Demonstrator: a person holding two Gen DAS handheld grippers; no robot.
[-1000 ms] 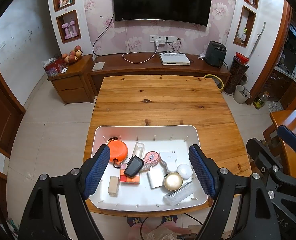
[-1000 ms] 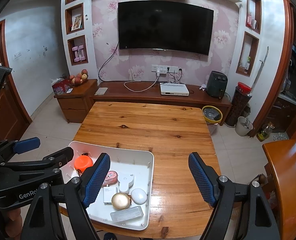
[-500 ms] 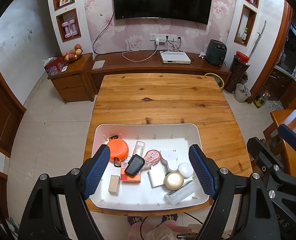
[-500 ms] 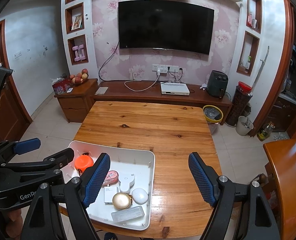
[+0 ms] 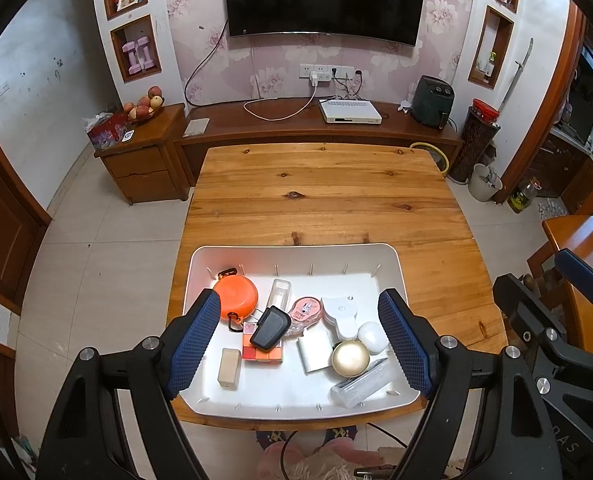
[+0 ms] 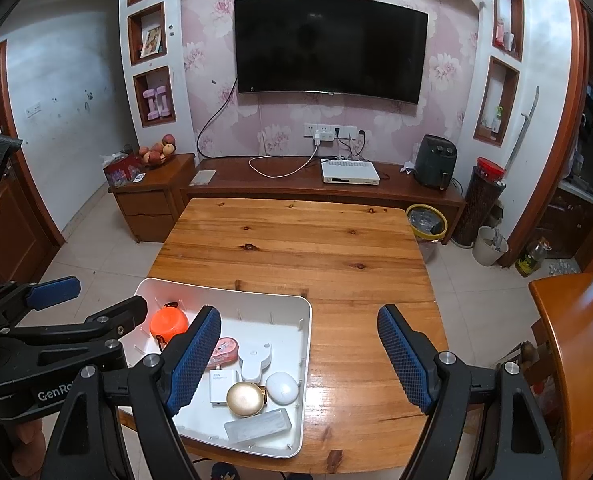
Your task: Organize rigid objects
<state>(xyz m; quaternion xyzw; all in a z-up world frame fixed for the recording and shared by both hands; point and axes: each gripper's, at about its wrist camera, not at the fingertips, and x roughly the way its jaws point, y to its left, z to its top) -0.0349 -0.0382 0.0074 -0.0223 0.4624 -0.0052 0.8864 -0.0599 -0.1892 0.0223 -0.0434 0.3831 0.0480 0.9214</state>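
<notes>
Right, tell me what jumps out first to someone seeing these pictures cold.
The white tray at the near edge of the wooden table, crowded with small items, catches the eye first, above all the bright orange round case in its far left corner and the gold round compact near its right side. Both grippers, left gripper and right gripper, hang open above, holding nothing.

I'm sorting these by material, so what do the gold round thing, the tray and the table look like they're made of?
Gold round case: probably metal or metallised plastic, satin sheen with a soft highlight.
White tray: looks like moulded plastic, smooth, with rounded corners and thin walls.
Table: wood, with visible planks, grain and knots, glossy varnish reflecting light.
</notes>
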